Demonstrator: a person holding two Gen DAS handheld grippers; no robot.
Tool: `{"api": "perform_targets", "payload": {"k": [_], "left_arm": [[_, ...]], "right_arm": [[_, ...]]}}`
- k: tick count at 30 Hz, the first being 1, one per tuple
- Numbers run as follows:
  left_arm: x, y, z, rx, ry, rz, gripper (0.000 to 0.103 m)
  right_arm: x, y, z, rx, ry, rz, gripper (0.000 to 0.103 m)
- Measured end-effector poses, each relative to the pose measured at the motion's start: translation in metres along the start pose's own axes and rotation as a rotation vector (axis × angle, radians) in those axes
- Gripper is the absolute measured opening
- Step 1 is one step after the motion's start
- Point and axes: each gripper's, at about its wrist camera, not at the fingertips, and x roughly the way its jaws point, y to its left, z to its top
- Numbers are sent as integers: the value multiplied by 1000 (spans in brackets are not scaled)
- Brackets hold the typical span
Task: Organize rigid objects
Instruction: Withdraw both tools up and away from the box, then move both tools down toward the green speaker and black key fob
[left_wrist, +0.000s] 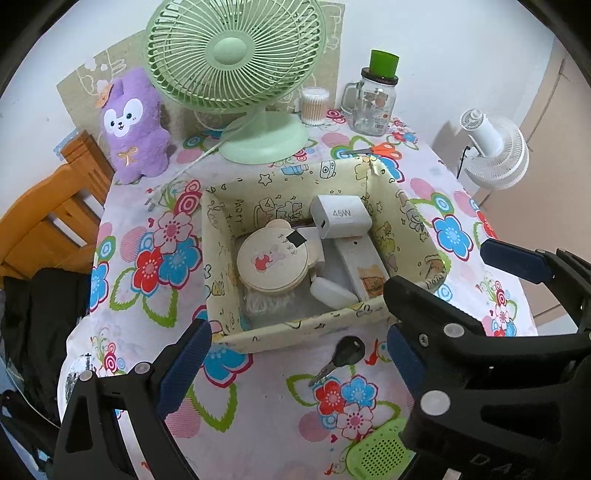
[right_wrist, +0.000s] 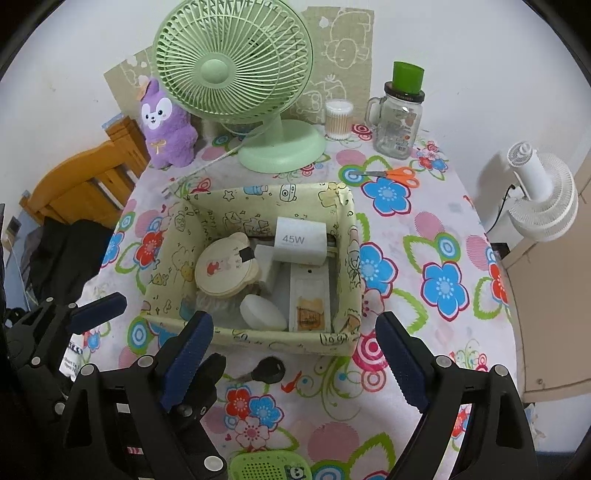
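The left gripper (left_wrist: 299, 363) hung at the bottom of its own view with its blue-padded fingers (left_wrist: 184, 363) spread wide apart and holding nothing. The right gripper (right_wrist: 295, 360) sat low in its view, likewise parted and empty, and it also showed at the right edge of the left wrist view.

Between the left gripper's fingers, in the lower centre of the frame, a black-headed key (left_wrist: 341, 356) lay on the flowered tablecloth (left_wrist: 258, 424), just in front of the near wall of the cream patterned box (left_wrist: 295, 328), close to it but apart. In the middle of the frame the box held a white 45W charger (left_wrist: 341, 216) at the back, a round bear-eared case (left_wrist: 273, 258) to the left, a small white bottle (left_wrist: 332, 293) near the front and a flat white device (left_wrist: 364, 264) to the right.

A green perforated object (left_wrist: 376, 452) lay at the bottom edge. In the upper part of the frame stood a green desk fan (left_wrist: 236, 74), a purple plush toy (left_wrist: 135, 125) at upper left, a tub of cotton swabs (left_wrist: 314, 105) and a glass jar mug (left_wrist: 373, 107) with a green cap. Orange scissors (left_wrist: 373, 149) lay behind the box's far right corner. A white fan (left_wrist: 495, 147) stood beyond the table at right.
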Motion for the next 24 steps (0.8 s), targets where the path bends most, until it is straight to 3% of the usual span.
{"api": "perform_targets", "payload": {"k": [15,24], "left_arm": [[-8,-5,-24,2,-3,-17,97],[-3,-18,-45,-107,29,-6,97]], "right_arm": [[-18,-4,-26,37,-24,27,91],[-11,-20,-45,-20,-1,87,91]]}}
